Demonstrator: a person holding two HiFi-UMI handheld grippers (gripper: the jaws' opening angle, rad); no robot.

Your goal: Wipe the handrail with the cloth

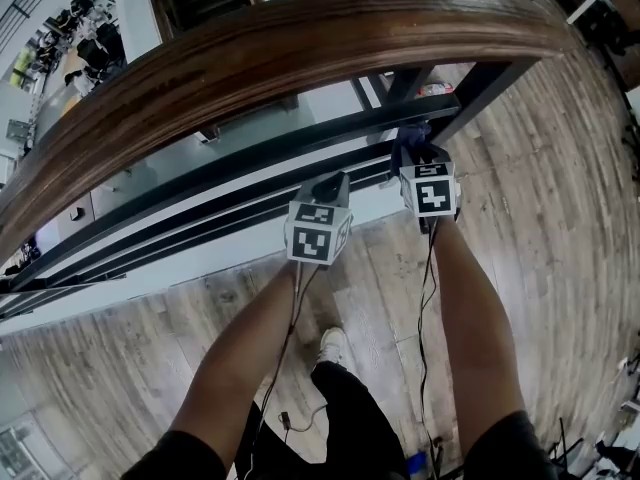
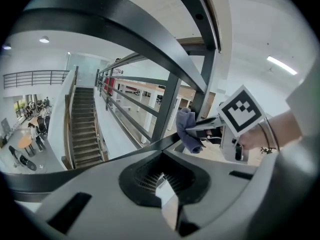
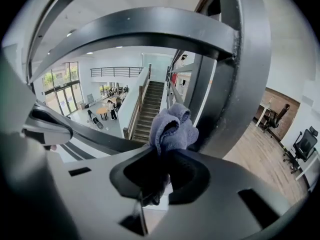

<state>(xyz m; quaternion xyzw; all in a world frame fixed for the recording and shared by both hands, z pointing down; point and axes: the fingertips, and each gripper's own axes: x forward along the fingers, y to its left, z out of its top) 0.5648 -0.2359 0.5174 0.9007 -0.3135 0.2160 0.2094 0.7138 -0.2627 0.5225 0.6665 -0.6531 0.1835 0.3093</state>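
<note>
The brown wooden handrail [image 1: 300,43] curves across the top of the head view. Both grippers are held below it, in front of the black metal rails [image 1: 250,173]. My right gripper [image 1: 414,153] is shut on a bunched blue-purple cloth [image 3: 172,126], which sticks out past its tips beside a black post [image 3: 225,99]. The left gripper view shows the same cloth [image 2: 186,129] pinched in the right gripper [image 2: 202,125]. My left gripper [image 2: 162,151] is shut with nothing in it and sits to the left of the right one, pointing at the lower rails.
Several black balustrade rails and a slanted post [image 1: 480,88] run under the handrail. Beyond them are a staircase [image 2: 82,129] and a hall far below. A wooden floor [image 1: 560,218] lies underfoot. Cables [image 1: 425,298] hang from the grippers past the person's legs.
</note>
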